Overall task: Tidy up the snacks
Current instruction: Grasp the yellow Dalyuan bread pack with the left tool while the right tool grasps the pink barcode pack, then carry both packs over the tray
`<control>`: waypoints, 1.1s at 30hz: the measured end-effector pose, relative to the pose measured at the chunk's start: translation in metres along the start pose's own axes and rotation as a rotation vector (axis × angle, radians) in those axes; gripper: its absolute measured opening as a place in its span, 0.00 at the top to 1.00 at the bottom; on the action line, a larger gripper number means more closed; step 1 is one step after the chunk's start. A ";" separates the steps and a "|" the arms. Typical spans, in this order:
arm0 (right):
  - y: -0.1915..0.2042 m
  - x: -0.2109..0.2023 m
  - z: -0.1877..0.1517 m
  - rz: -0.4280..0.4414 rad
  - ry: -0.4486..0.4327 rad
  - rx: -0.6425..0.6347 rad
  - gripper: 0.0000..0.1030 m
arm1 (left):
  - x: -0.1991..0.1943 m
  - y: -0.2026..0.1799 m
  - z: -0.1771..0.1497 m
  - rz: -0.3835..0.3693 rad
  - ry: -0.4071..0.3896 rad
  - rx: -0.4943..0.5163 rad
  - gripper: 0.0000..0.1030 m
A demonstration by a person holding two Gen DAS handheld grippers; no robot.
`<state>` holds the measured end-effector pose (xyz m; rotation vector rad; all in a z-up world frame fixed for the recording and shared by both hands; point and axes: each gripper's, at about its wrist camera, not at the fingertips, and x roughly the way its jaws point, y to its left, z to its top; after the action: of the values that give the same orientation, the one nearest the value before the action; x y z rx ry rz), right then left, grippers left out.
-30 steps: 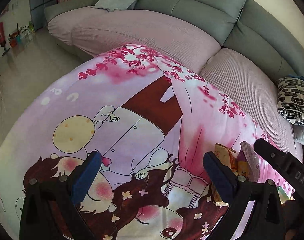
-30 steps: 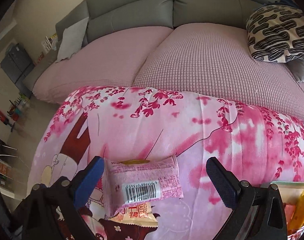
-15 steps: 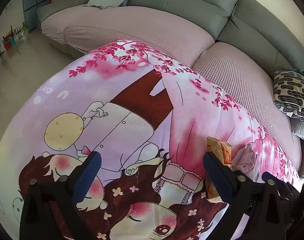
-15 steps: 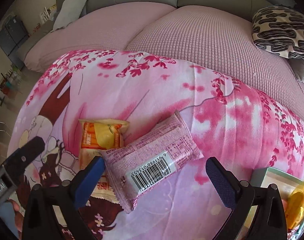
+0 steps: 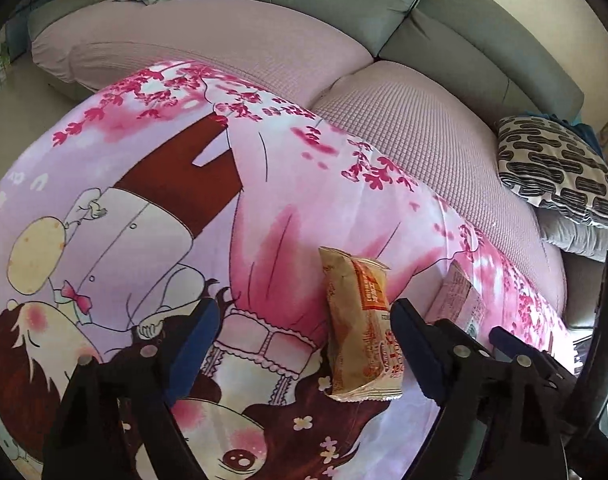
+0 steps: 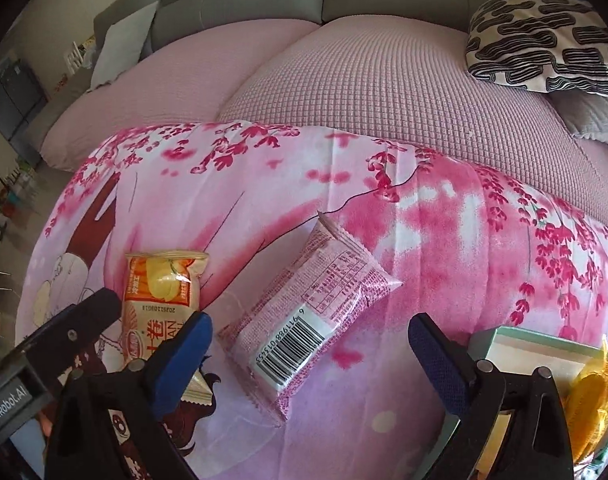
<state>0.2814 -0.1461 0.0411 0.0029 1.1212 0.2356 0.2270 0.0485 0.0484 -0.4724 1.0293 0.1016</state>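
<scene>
My left gripper (image 5: 300,336) now over the orange snack packet (image 5: 359,328), jaws narrowing yet unclamped, right gripper (image 6: 309,340) spread wide above the pink barcoded packet (image 6: 304,320), both flat on the tabletop (image 6: 443,240)

Bright daylight, strong fisheye bend in both wrist views

Soft, even light falls on the printed cloth (image 6: 423,216), with pale washed-out patches in its pink areas and only faint shadows under the snack packets (image 6: 315,316). The sofa (image 5: 343,8) curves sharply toward the frame edges, and black vignette fills every corner. The centre is sharp enough to read a barcode; edges are softer.
</scene>
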 end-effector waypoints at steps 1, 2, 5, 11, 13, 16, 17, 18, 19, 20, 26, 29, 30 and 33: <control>0.000 0.004 0.002 0.000 0.003 0.012 0.04 | 0.002 0.000 0.000 -0.011 0.009 0.000 0.17; 0.001 0.009 0.003 0.001 0.008 0.025 0.05 | 0.004 -0.001 -0.001 -0.010 0.014 0.004 0.18; -0.003 0.017 0.005 0.006 0.024 0.063 0.13 | 0.008 -0.004 -0.002 -0.002 0.023 0.015 0.25; -0.004 0.018 0.007 0.000 0.025 0.062 0.30 | 0.013 -0.012 -0.005 -0.025 0.041 0.033 0.31; -0.006 0.016 0.005 -0.003 0.027 0.056 0.49 | 0.017 -0.014 -0.006 -0.036 0.057 0.040 0.38; -0.014 0.013 -0.001 0.016 0.024 0.075 0.58 | 0.020 -0.015 -0.008 -0.081 0.075 0.032 0.51; -0.016 0.011 -0.004 0.026 0.023 0.082 0.60 | 0.020 -0.016 -0.009 -0.102 0.078 0.031 0.64; -0.018 0.008 -0.006 0.031 0.021 0.086 0.60 | 0.020 -0.017 -0.009 -0.130 0.082 0.032 0.71; -0.018 0.004 -0.009 0.034 0.016 0.089 0.61 | 0.019 -0.019 -0.010 -0.146 0.083 0.032 0.73; -0.018 -0.001 -0.013 0.037 0.007 0.092 0.61 | 0.018 -0.020 -0.010 -0.141 0.084 0.037 0.73; -0.015 -0.045 -0.040 0.089 -0.062 0.113 0.61 | 0.004 -0.023 -0.014 -0.135 0.090 0.055 0.74; -0.015 -0.073 -0.060 0.107 -0.102 0.117 0.61 | -0.009 -0.020 -0.018 -0.150 0.084 0.050 0.74; -0.015 -0.081 -0.067 0.114 -0.111 0.122 0.61 | -0.014 -0.021 -0.020 -0.160 0.080 0.047 0.74; -0.022 -0.107 -0.091 0.136 -0.141 0.159 0.61 | -0.031 -0.029 -0.029 -0.198 0.077 0.056 0.75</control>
<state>0.1601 -0.1985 0.0944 0.2348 0.9980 0.2629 0.1964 0.0143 0.0718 -0.5273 1.0528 -0.1222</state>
